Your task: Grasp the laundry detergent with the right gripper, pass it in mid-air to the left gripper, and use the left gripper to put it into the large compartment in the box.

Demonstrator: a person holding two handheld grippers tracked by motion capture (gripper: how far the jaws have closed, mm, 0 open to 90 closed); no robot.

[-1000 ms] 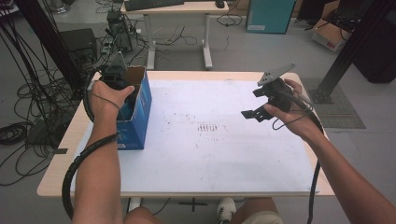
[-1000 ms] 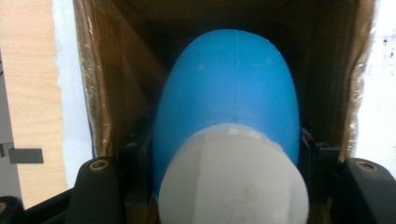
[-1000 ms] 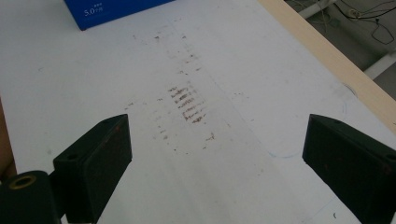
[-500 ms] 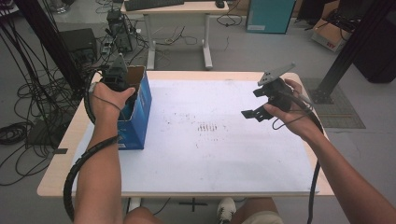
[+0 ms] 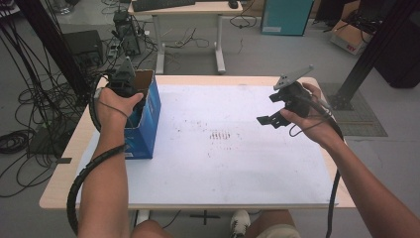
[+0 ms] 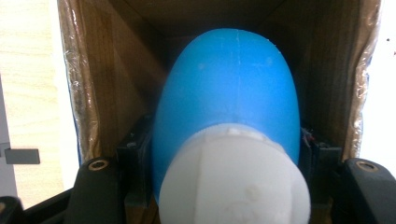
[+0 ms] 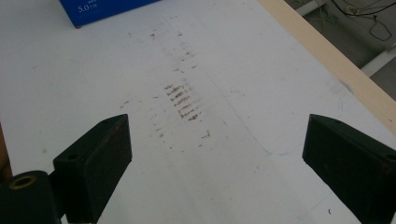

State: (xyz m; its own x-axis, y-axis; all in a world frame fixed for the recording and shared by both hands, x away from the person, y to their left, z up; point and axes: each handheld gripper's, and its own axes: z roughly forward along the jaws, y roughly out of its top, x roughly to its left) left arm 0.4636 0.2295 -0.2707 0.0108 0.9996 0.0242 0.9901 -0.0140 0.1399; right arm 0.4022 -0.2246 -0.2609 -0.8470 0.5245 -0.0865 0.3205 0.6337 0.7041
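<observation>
A blue bottle [image 6: 229, 93] with a white cap [image 6: 233, 182] sits between my left gripper's [image 6: 229, 156] jaws, cap towards the camera, and both pads press on its sides. It hangs inside an open blue cardboard box [image 5: 148, 116], whose brown inner walls [image 6: 107, 70] surround it. In the high view the left gripper [image 5: 126, 84] reaches down into the top of that box at the table's left side. My right gripper [image 5: 270, 109] is held above the right part of the white table [image 5: 237, 163], open, with nothing between its jaws [image 7: 217, 158].
The blue box [image 7: 102, 9] stands upright near the table's left edge. Dark scuff marks [image 5: 220, 135] lie in the middle of the white sheet. Its wooden edge [image 7: 327, 60] shows beyond the sheet. Cables and a second desk [image 5: 188, 10] stand behind the table.
</observation>
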